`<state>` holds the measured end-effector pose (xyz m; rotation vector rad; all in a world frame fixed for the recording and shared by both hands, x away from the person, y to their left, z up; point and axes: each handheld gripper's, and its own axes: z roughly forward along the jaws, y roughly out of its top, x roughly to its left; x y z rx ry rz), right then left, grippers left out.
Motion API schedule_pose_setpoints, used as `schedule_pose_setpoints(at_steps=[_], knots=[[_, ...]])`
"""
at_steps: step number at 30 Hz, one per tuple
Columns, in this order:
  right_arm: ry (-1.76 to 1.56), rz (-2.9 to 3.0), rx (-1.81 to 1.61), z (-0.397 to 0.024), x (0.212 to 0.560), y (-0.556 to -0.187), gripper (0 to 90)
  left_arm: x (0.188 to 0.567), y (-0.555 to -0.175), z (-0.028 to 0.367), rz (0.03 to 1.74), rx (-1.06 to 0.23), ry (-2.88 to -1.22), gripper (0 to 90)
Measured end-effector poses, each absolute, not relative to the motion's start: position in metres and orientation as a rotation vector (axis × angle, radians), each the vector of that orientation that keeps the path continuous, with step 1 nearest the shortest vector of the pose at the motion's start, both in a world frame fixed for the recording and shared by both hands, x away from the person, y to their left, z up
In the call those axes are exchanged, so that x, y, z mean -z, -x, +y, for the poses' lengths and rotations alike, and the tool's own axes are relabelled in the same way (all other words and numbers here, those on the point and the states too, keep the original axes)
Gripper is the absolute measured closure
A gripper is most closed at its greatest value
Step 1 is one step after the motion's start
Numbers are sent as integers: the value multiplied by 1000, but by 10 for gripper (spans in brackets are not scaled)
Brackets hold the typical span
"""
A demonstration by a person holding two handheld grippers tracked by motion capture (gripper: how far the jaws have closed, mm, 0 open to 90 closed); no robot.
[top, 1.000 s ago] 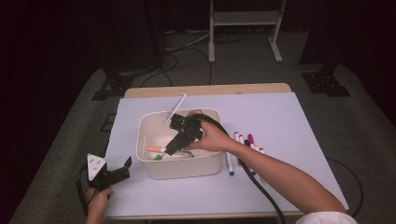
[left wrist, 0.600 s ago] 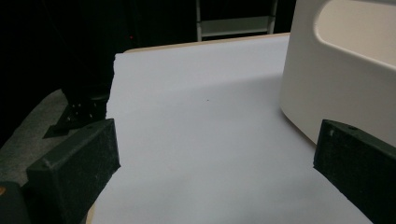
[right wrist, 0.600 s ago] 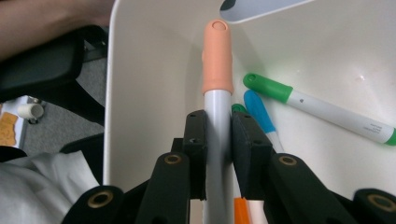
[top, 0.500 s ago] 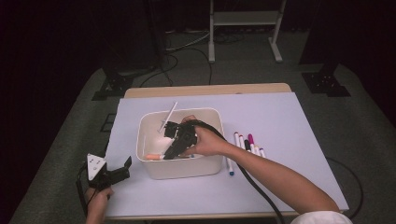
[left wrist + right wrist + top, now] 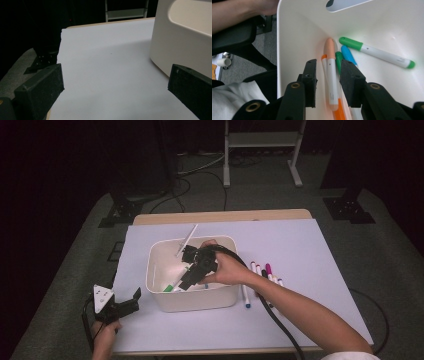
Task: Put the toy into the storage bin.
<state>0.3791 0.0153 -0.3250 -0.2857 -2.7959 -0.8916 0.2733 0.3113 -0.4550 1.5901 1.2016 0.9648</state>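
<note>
A white bin (image 5: 152,270) stands in the middle of the table with several markers inside. My right gripper (image 5: 186,281) reaches down into it. In the right gripper view its jaws (image 5: 328,63) have just been opening; they stand apart on either side of a peach-capped marker (image 5: 331,77) that lies along the bin's wall (image 5: 297,32), with a gap on each side. A green marker (image 5: 377,52) and a blue-capped marker (image 5: 348,55) lie beside it. My left gripper (image 5: 131,302) rests open at the table's front left, with nothing between its jaws (image 5: 115,87), next to the bin (image 5: 185,37).
Several markers (image 5: 262,275) lie in a row on the white sheet just right of the bin. A white marker (image 5: 188,239) leans across the bin's far rim. The right gripper's cable (image 5: 277,320) trails toward the front edge. Dark floor surrounds the table.
The right gripper sank deeper into the bin toward its front-left side, and its jaws went from shut to apart around the peach marker. The left gripper stayed put.
</note>
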Motion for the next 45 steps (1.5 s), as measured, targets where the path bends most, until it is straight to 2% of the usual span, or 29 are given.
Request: schedule_pose_setpoints(at_steps=[10, 24, 35, 40, 45], knots=[[378, -2769, 1027, -28, 305, -379, 627, 455, -273, 311, 1203, -966, -1591, 0], [602, -2731, 1233, -127, 284, -366, 597, 455, -273, 311, 1203, -965, -1595, 0], [764, -2710, 1296, -188, 292, -360, 579, 455, -273, 311, 1202, -967, -1592, 0], [876, -2688, 1285, -224, 309, -358, 570, 455, -273, 311, 1203, -966, -1590, 0], [938, -2670, 1250, -238, 325, -357, 570, 455, -273, 311, 1200, -970, -1592, 0]])
